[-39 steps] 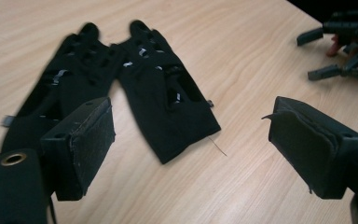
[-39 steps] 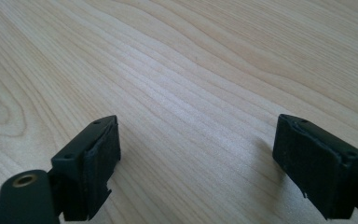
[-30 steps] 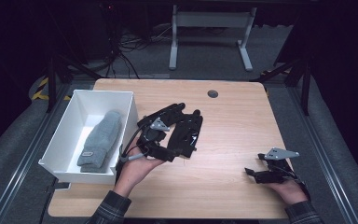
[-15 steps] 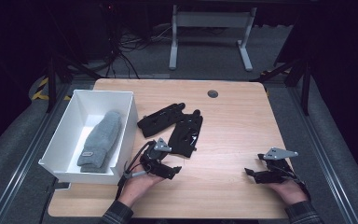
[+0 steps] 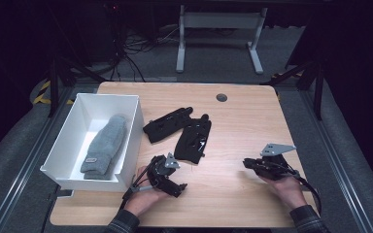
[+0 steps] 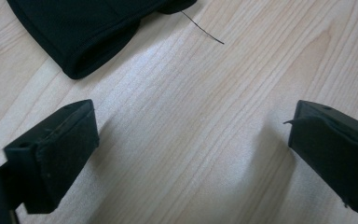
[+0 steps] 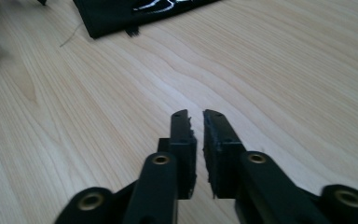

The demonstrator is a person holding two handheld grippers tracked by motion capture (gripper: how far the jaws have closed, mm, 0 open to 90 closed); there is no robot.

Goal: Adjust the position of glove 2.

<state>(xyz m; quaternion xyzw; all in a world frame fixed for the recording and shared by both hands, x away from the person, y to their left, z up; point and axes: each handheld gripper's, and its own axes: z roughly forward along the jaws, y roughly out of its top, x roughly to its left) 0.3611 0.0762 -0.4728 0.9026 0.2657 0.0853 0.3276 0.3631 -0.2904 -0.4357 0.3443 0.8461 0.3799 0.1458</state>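
Your left tongs (image 5: pixel 175 182) sat low over the bench (image 5: pixel 243 116), a pale wood-grain top with rounded corners. Their jaws stood wide apart, having just been opening, with nothing between them but bare wood; the blocky black pads (image 6: pixel 58 149) looked matte and squared off.

The nearer black glove (image 5: pixel 193 141) lay flat on the bench just beyond those tongs, not touching them. It was soft dark fabric with a glossy printed patch; in the left gripper view its rounded hemmed cuff (image 6: pixel 98 32) showed with a loose thread trailing off it. The second black glove (image 5: pixel 167 124) lay beside it, angled, on the side toward the white bin (image 5: pixel 133 131), fingers pointing away from you.

That bin, a rectangular, smooth-walled box, sat at the bench's left edge. A grey knit item (image 5: pixel 104 145), fuzzy and long, lay inside it.

Your right tongs (image 5: pixel 250 164) were well to the right of the gloves. Their jaws had just been closing and stood together, a thin slit left between the flat, rough-edged pads (image 7: pixel 219 140), gripping nothing.
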